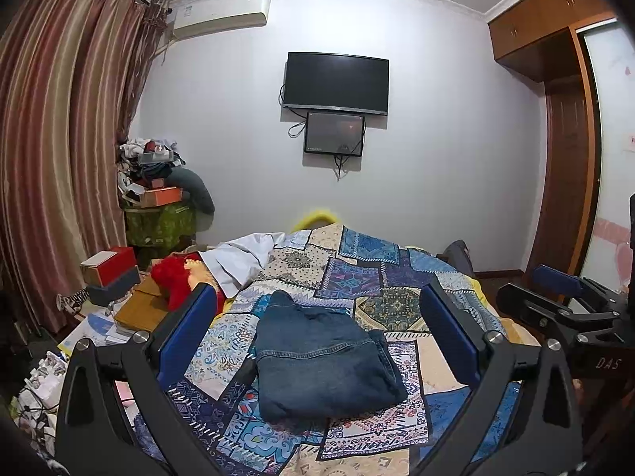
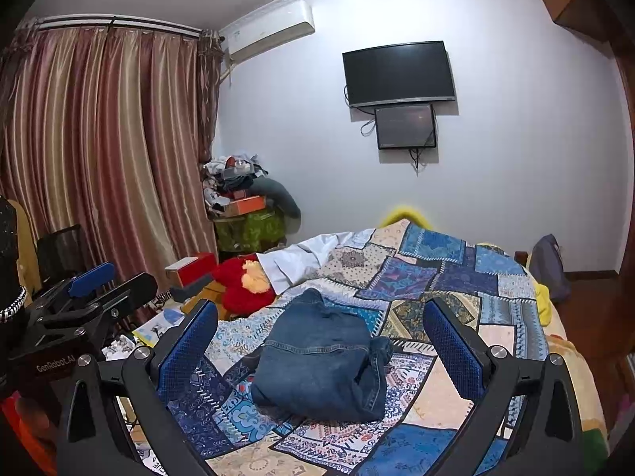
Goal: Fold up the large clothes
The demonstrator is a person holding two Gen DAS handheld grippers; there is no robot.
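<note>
The dark blue denim garment [image 1: 323,361] lies folded into a thick, roughly square bundle on the patchwork bedspread in blues and creams [image 1: 373,277], about midway across the bed and nearer its near edge than its far one. Both claws are released: the left gripper [image 1: 317,337] stands with its blue-padded jaws spread wide on either side of the bundle, nothing between the pads, and the right gripper [image 2: 321,341] does the same from a spot just to the right.

The fold looks done or nearly so. The likeliest trouble is the bundle springing apart: a sleeve or leg end bulges out along its right side [image 2: 379,351], and stiff denim tends to creep open once let go. A jaw brushing that loose end on the way out could drag the top layer off. The bedspread itself is rumpled and soft, so any push could tilt the stack.

Toward the far left corner of the bed sits a red and yellow plush toy [image 2: 244,283] with a white cloth [image 2: 301,258] beside it, both well apart from the denim. Boxes and papers [image 1: 119,301] crowd the floor beyond the bed's left edge. Nothing stands between the grippers and the bundle.
</note>
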